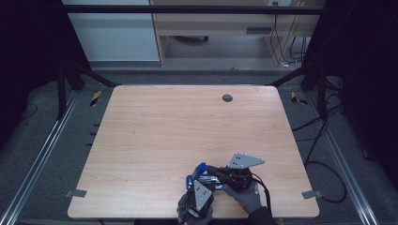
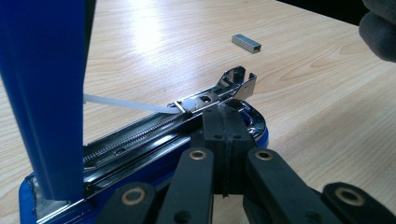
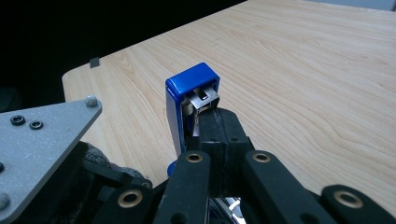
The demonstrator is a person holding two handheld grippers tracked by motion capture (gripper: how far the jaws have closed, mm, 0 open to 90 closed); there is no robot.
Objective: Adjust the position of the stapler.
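Stapler (image 2: 140,140) lies open near the table's (image 1: 155,136) near edge, blue lid (image 2: 46,93) swung upright, magazine rail and spring exposed. Staple strip (image 2: 246,43) lies loose on the table, beyond the left gripper's tip and well apart from the stapler.

Left gripper (image 2: 223,123): jaws closed flat together, tips pressed against the front end of the rail, just beside the chrome nose. Nothing visibly between the pads; it reads as bracing the base, not holding it.

Right gripper (image 3: 219,128): jaws likewise closed, tips touching the inner metal part of the upright lid (image 3: 194,86). Whether it pinches that metal tab or only props the lid, I cannot tell.

Pose: in the high view both hands sit close together at the table's near edge, left gripper (image 1: 197,187) pointing away from the person, right gripper (image 1: 220,174) angled across towards it, tips nearly meeting over the stapler.

Judgement, step in hand: loading staples.
- Keep the lid propped fully back.
- Hold the base steady against the table.
- One gripper must let go to fetch the strip; the right looks better placed.
- Risk: lid falling shut once released.
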